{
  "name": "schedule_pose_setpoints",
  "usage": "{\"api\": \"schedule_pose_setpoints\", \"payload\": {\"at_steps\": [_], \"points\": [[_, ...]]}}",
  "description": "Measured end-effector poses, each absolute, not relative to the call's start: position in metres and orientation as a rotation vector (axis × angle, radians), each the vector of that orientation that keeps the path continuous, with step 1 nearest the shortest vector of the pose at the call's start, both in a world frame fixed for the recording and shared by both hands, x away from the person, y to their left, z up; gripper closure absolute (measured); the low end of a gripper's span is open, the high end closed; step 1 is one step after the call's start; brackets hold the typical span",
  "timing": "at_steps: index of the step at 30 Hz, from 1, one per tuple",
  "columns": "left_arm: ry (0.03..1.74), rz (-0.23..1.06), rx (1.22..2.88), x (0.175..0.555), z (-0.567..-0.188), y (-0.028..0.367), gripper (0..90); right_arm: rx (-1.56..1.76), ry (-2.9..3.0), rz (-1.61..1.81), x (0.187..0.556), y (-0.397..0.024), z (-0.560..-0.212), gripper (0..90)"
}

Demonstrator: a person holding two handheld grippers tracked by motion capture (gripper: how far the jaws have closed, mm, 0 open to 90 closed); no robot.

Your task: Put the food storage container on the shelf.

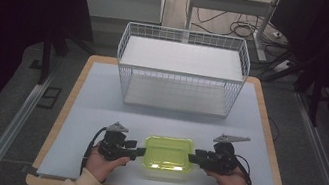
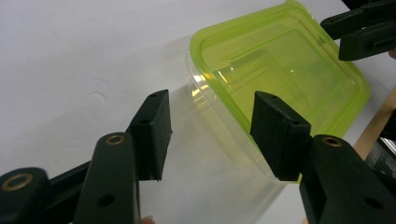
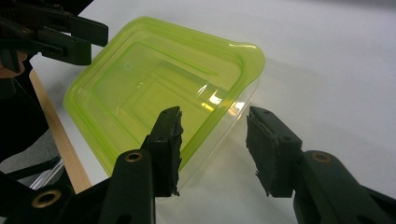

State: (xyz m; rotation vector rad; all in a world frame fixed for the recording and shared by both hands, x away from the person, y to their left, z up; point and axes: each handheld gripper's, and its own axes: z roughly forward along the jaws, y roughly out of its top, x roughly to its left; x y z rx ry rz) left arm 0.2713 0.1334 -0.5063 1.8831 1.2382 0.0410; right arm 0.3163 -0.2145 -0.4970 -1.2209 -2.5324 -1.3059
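Left gripper [image 1: 134,154] and right gripper [image 1: 196,158], jaws apart, flanking green-lidded clear container [image 1: 167,157] on counter [image 1: 101,97], before white wire basket [image 1: 181,70].

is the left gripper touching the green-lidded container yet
Cannot tell. In the left gripper view the left gripper has its jaws open astride the container's corner, one finger overlapping the lid edge, but no clear contact or gap shows.

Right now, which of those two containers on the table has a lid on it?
The clear plastic box between the two hand-held grippers: a lime-green lid covers it. The white wire basket behind it is open on top.
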Motion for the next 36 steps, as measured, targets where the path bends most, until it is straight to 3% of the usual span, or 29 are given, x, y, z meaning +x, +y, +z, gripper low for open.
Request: {"api": "schedule_pose_setpoints", "payload": {"at_steps": [7,17,24,36], "points": [[1.241,-0.037,1.862,0.275,-0.510,0.131,48.7,-1.222,-2.523,-1.297,0.316,-0.213,-0.498,57.5],[1.228,-0.121,1.870,0.282,-0.515,0.125,56.9,-1.243,-2.491,-1.289,0.319,-0.214,-0.499,59.8],[1.219,-0.106,1.879,0.281,-0.514,0.120,63.4,-1.225,-2.474,-1.262,0.319,-0.211,-0.502,62.2],[1.202,-0.100,1.884,0.279,-0.512,0.121,65.6,-1.244,-2.430,-1.272,0.320,-0.211,-0.503,66.5]]}}
